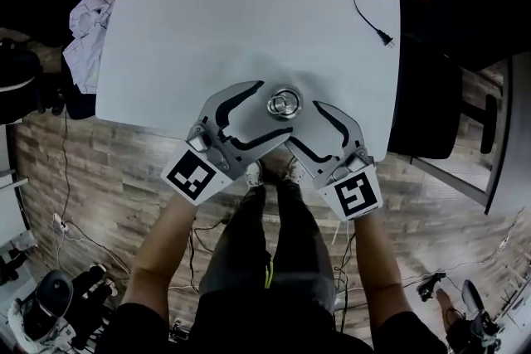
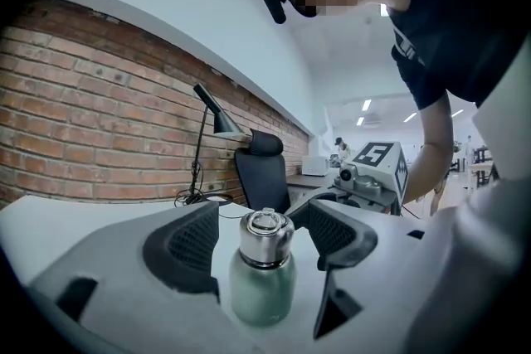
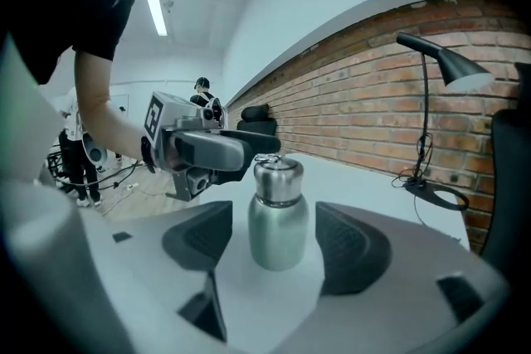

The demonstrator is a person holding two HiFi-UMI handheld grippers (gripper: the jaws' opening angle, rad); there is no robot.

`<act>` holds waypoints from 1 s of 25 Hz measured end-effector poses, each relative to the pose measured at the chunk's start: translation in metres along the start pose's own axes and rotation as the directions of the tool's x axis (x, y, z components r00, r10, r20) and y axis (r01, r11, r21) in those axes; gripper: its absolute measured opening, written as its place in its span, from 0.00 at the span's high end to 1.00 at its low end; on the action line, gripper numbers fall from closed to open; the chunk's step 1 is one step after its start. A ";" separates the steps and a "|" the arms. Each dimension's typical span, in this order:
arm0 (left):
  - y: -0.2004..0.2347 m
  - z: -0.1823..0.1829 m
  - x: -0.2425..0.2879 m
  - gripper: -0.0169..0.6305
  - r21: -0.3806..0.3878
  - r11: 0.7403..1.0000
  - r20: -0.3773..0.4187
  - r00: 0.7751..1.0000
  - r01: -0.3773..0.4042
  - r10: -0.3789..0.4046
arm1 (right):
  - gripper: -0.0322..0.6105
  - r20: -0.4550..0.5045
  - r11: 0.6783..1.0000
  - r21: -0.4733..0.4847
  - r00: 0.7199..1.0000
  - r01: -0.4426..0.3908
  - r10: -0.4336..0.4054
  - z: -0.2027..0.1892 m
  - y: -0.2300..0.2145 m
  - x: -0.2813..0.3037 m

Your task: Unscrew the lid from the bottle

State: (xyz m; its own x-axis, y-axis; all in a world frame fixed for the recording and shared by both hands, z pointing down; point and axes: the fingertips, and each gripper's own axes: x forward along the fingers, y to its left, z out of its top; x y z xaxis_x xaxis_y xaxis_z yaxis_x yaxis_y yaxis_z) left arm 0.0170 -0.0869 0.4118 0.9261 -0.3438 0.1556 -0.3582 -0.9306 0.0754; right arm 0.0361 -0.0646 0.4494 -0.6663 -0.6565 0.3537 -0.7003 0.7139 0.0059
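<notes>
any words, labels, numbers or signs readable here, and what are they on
No text here can be read.
Marker cubes: black-and-white square code patterns, no words.
White print on the person's dark shirt: too blurred to read.
Bottle: no label visible.

My left tool (image 1: 272, 108) and right tool (image 1: 304, 127) are held side by side in front of me, angled inward so their tips come close together. On each, the jaws stand wide apart, the pads gripping nothing. My bare left forearm (image 1: 162, 238) and right forearm (image 1: 370, 254) reach forward behind them.
</notes>
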 end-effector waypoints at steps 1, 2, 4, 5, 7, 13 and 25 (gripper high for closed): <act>0.000 -0.001 0.003 0.47 -0.017 1.000 0.002 1.000 0.014 -0.014 | 0.49 0.004 1.000 -0.002 1.000 -0.012 0.012 -0.001 0.000 0.004; 0.000 -0.002 0.006 0.47 -0.031 0.999 0.003 1.000 0.029 -0.029 | 0.48 0.013 1.000 0.000 1.000 -0.021 0.021 -0.002 0.000 0.007; -0.001 -0.004 0.013 0.45 -0.049 0.997 0.007 0.998 0.061 -0.060 | 0.44 0.031 0.999 0.010 0.999 -0.036 0.036 -0.002 -0.001 0.014; -0.001 -0.005 0.016 0.45 -0.054 0.996 0.010 0.997 0.076 -0.076 | 0.42 0.032 0.999 0.013 0.999 -0.042 0.041 -0.003 -0.003 0.017; -0.002 -0.005 0.021 0.43 -0.052 0.993 0.015 0.994 0.108 -0.108 | 0.40 0.029 0.998 0.010 0.998 -0.054 0.054 -0.006 -0.004 0.024; -0.008 -0.007 0.033 0.43 -0.003 0.978 0.019 0.977 0.210 -0.210 | 0.40 0.025 0.996 -0.007 0.996 -0.090 0.090 -0.010 -0.004 0.040; -0.010 -0.004 0.041 0.44 0.158 0.936 0.008 0.947 0.315 -0.320 | 0.40 0.018 0.991 -0.038 0.991 -0.129 0.130 -0.015 0.001 0.056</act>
State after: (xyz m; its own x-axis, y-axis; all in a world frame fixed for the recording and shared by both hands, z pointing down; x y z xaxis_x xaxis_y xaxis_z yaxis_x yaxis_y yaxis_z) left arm 0.0582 -0.0910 0.4213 0.9930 -0.0285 0.1150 -0.0245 -0.9990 -0.0360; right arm 0.0019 -0.0973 0.4836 -0.7562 -0.5622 0.3348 -0.5978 0.8016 -0.0041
